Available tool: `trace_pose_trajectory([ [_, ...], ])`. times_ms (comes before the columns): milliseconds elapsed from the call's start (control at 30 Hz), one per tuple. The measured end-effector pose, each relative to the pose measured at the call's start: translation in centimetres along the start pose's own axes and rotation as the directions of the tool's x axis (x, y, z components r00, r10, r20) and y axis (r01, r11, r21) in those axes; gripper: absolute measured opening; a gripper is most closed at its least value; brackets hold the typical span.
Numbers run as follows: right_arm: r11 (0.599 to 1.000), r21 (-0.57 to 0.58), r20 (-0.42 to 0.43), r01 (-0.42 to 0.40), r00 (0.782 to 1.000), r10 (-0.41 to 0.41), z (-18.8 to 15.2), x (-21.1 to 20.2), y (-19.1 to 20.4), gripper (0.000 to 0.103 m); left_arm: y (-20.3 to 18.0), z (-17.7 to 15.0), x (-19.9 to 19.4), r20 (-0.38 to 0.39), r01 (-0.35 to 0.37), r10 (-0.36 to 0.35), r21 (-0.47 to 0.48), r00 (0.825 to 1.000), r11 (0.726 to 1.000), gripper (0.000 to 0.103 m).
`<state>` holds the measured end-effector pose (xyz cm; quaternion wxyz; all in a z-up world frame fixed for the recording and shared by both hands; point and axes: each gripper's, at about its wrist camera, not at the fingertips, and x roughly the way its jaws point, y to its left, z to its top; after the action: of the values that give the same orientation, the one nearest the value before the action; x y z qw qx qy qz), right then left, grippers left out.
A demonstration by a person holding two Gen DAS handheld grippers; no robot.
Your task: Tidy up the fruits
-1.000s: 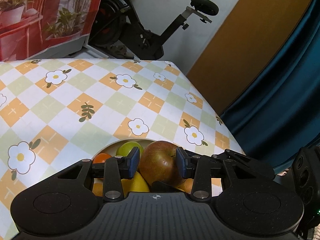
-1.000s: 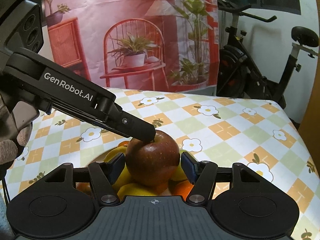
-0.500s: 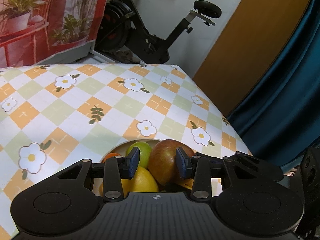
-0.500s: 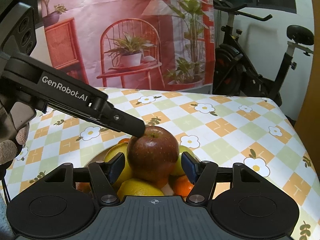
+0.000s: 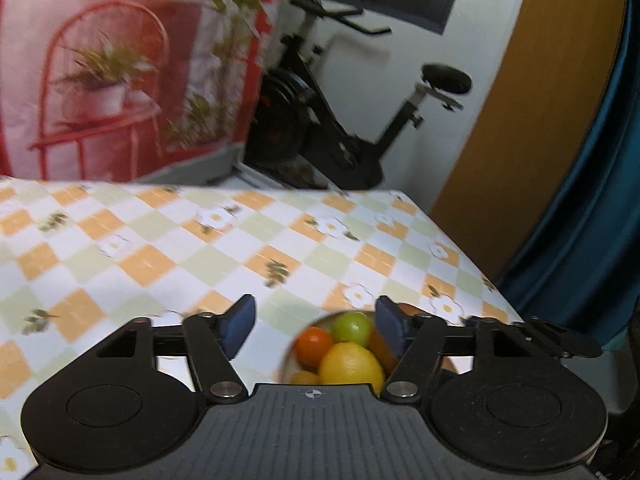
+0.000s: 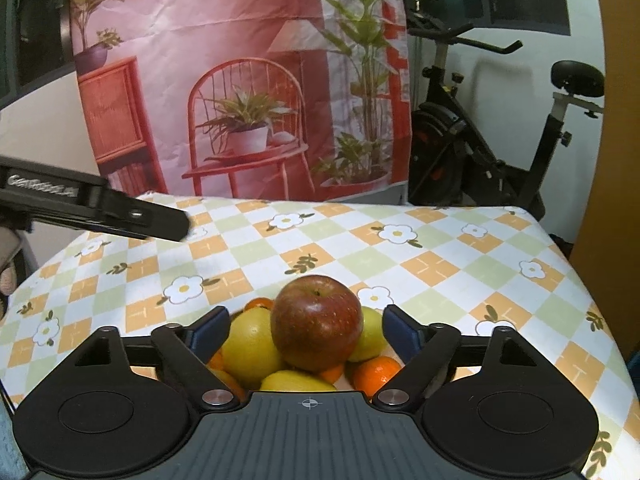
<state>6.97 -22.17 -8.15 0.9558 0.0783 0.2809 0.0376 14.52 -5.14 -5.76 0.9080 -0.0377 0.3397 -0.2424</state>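
Fruit is sitting piled in a shallow pale bowl (image 5: 289, 354) right under both grippers, the heap lying low in each wrist view. Seen from the right wrist, the right gripper (image 6: 306, 330) is spreading its blue-padded jaws, and the red apple (image 6: 317, 322) is resting on top of the pile between them, its glossy, speckled skin clear of both pads. Smooth yellow lemons (image 6: 250, 346) and a dimpled orange (image 6: 376, 372) are crowding beneath it. From the left wrist, the left gripper (image 5: 314, 322) is also widening with nothing gripped; a round green fruit (image 5: 352, 327), a small orange one (image 5: 316, 344) and a lemon (image 5: 352, 366) are showing beside its right-hand pad. Farther out, the matte black left gripper (image 6: 96, 204) is hanging above the tablecloth (image 6: 440, 264), a smooth sheet checked in orange, green and white with daisies. Beyond the table a printed pink backdrop (image 6: 240, 80) and a black exercise bike (image 6: 500, 152) are standing.
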Motion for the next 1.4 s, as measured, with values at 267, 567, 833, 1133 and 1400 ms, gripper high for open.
trace_pose_trajectory([
  [267,0.999,0.052,0.048,0.003,0.999,-0.005,0.9,-2.0,1.8,0.102,1.7,-0.2,-5.2,0.113,-0.149,0.148,0.004,0.983,0.989,0.096],
  [567,0.992,0.124,0.090,-0.022,0.996,0.011,1.4,-4.1,4.5,0.103,1.7,-0.6,-10.5,0.200,-0.299,0.289,0.025,0.936,0.954,0.099],
  [833,0.991,0.129,0.128,-0.025,0.992,0.009,2.1,-6.0,6.5,0.103,2.3,-1.1,-13.3,0.236,-0.316,0.312,-0.021,0.921,0.949,0.103],
  [1133,0.994,0.106,0.140,-0.002,0.990,-0.013,2.3,-7.1,7.8,0.103,2.0,-1.5,-14.1,0.251,-0.350,0.344,-0.022,0.905,0.937,0.103],
  [1400,0.996,0.090,0.129,0.007,0.991,-0.018,2.2,-7.2,8.1,0.103,1.7,-1.9,-14.7,0.280,-0.378,0.372,-0.034,0.885,0.925,0.103],
])
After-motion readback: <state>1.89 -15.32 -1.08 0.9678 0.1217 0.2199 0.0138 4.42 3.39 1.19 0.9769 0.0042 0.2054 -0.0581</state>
